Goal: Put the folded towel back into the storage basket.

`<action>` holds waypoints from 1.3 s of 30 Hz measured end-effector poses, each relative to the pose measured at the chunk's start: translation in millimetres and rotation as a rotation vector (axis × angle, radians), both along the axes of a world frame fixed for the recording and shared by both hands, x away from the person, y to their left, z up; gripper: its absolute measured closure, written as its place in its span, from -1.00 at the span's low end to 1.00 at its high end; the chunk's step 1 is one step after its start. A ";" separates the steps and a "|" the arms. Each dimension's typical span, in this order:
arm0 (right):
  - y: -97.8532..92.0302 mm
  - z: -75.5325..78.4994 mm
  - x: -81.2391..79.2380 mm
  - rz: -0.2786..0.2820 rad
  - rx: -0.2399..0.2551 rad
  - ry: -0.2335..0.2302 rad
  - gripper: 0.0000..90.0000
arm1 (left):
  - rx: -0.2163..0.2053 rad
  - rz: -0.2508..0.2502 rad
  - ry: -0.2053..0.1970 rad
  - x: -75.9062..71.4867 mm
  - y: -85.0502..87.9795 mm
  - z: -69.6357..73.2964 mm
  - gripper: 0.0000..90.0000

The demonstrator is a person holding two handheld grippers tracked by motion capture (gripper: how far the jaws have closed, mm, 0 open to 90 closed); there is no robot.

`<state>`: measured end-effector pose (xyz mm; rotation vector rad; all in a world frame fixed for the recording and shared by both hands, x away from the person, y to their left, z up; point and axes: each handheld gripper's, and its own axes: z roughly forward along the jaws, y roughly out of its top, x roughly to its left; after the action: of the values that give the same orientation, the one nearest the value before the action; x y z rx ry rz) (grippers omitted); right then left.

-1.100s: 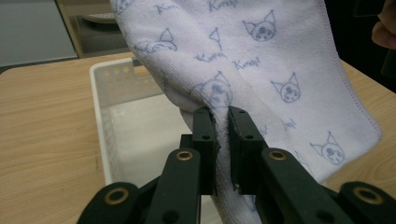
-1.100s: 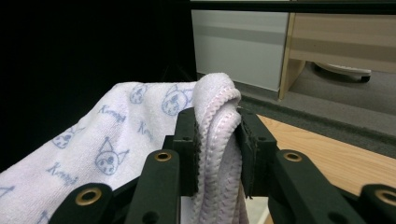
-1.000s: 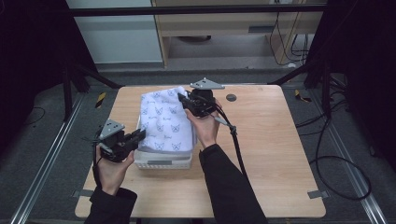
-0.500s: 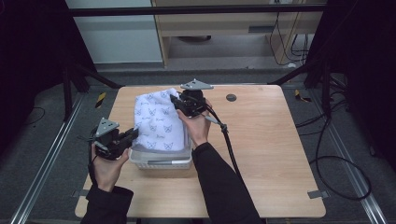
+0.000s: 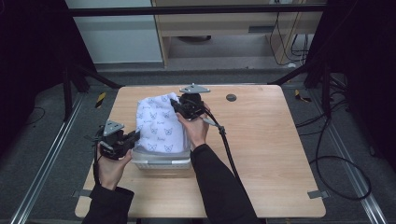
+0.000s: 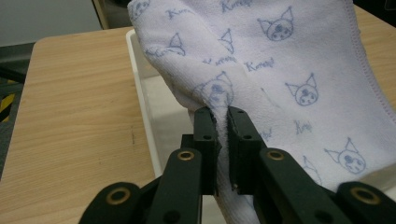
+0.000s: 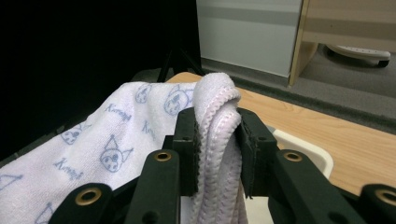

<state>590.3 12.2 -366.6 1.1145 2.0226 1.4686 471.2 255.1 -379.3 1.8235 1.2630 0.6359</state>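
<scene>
The towel [image 5: 161, 125] drapes over the white bin [image 5: 161, 161], left gripper [image 6: 223, 122] clamped at its seven o'clock, right gripper [image 7: 217, 122] pinching its one o'clock.

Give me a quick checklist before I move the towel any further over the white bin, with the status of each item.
1. Left gripper clamped on the towel: ok, a fold sits pinched between its jaws.
2. Right gripper clamped on the towel: ok, a bunched hem edge fills its jaws.
3. Towel lifted clear of the white bin: not ok, the near end drapes over the bin's rim.
4. Inside of the bin free of other items: cannot tell, the towel covers most of it.
5. Bin seated fully on the table: ok.
6. Right gripper's cable away from the towel: ok, it trails beside the forearm.
</scene>
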 end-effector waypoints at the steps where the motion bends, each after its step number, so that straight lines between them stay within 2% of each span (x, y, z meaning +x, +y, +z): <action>1: -0.1 -2.1 0.4 -0.002 0.002 0.005 0.59 | 0.001 0.000 0.001 0.5 -0.3 -1.0 0.84; 16: -3.9 -30.4 7.0 -0.016 -0.008 0.053 0.58 | 0.039 0.002 0.038 8.4 -7.0 -18.9 0.84; 22: -2.9 -38.8 8.2 -0.021 -0.018 0.064 0.58 | 0.069 0.002 0.055 10.6 -11.2 -27.2 0.84; 24: -2.9 -40.2 8.7 -0.020 -0.018 0.064 0.58 | 0.066 0.005 0.055 11.0 -11.9 -28.5 0.84; 31: -1.0 -47.3 10.1 -0.024 -0.032 0.072 0.57 | 0.081 0.008 0.071 13.5 -11.7 -34.6 0.84; 39: 2.3 -55.1 11.9 -0.025 -0.072 0.074 0.53 | 0.103 0.016 0.092 17.1 -13.2 -42.9 0.82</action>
<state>602.2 14.5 -421.7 1.1762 2.0867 1.3493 488.3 242.0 -422.2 1.9481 1.3277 0.6431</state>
